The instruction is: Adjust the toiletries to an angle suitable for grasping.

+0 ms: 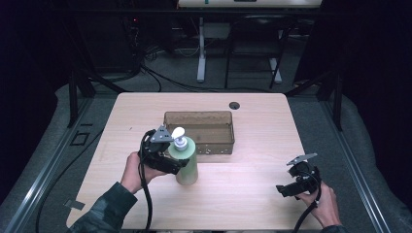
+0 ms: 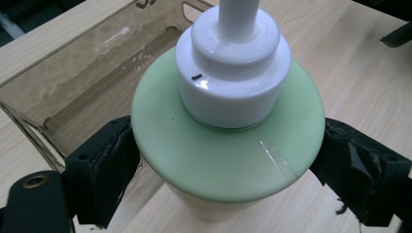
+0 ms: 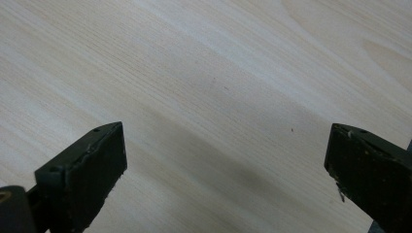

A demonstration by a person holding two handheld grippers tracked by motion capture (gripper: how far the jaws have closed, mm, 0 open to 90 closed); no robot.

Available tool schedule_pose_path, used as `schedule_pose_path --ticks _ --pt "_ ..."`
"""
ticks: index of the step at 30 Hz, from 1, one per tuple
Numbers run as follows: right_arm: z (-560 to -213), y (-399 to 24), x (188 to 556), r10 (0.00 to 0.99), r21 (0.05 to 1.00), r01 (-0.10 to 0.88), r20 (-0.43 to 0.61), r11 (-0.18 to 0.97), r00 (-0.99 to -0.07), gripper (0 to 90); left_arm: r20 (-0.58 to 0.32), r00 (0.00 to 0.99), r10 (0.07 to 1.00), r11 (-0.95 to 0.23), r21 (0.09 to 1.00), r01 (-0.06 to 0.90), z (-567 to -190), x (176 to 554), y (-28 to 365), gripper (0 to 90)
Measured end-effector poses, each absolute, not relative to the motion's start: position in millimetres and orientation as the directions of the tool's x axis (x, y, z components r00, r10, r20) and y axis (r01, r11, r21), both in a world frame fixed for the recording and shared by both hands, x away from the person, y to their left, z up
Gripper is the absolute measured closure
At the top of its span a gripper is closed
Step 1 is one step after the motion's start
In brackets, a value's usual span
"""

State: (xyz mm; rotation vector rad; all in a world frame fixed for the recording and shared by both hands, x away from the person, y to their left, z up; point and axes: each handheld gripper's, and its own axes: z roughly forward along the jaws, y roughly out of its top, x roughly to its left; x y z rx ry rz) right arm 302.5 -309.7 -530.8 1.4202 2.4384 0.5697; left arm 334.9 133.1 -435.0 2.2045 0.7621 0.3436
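A pale green pump bottle (image 1: 187, 165) with a white pump head (image 1: 179, 136) stands upright on the wooden table (image 1: 252, 145), just in front of a translucent brown bin (image 1: 199, 114). My left gripper (image 1: 180, 164) comes in from the left and is shut on the bottle's shoulder. In the left gripper view both black pads (image 2: 109, 165) press against opposite sides of the green bottle (image 2: 214, 160). My right gripper (image 1: 283, 190) hovers near the table's front right, held by a hand. In the right gripper view its jaws (image 3: 226, 165) stand wide apart over bare wood, open with nothing between them.
The brown bin (image 2: 53, 92) looks empty and sits at the table's centre, touching or nearly touching the bottle's far side. A dark cable hole (image 1: 234, 105) lies behind it. Desk legs and cables stand on the floor beyond the table's far edge.
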Motion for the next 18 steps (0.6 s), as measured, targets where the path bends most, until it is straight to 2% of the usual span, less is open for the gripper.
schedule_pose_path --ticks 18 --pt "-531 -310 303 0.872 0.453 0.771 -0.029 0.447 -0.489 1.4 0.008 0.806 0.591 -0.543 0.744 0.390 -435 358 149 12.8"
